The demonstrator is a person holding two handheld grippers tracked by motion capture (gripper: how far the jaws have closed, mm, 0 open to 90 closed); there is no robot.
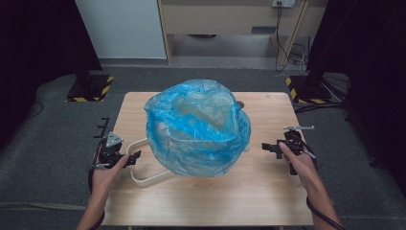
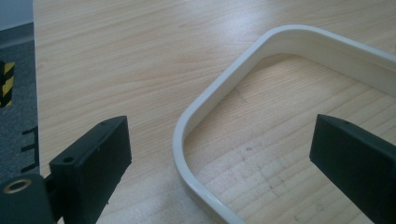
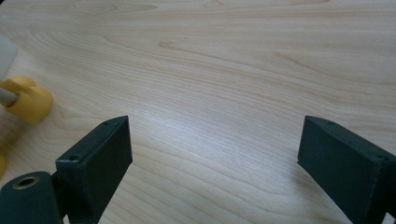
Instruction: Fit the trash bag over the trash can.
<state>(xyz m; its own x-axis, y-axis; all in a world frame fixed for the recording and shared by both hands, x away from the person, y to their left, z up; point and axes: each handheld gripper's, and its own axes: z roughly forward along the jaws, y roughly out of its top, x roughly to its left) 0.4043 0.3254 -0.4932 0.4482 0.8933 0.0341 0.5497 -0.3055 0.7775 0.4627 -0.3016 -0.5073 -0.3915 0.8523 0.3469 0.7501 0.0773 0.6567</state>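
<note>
Our left gripper [image 2: 219,154] jaws apart, straddling white ring [image 2: 187,140] at its corner, ring running ahead rightward toward blue-bagged bin [image 1: 196,129]. Our right gripper [image 3: 215,154] jaws apart, empty, farther off.

Bag contents: the blue plastic bag [image 1: 197,128] is veiling a pale container inside; its shape is staying unclear.
White frame [image 1: 143,163]: its right part is disappearing under the bag.
Yellow piece [image 3: 28,100]: the left edge of the right gripper view is cutting it off.
Worktop [image 1: 268,191]: its near edge is running out of the high view.
</note>
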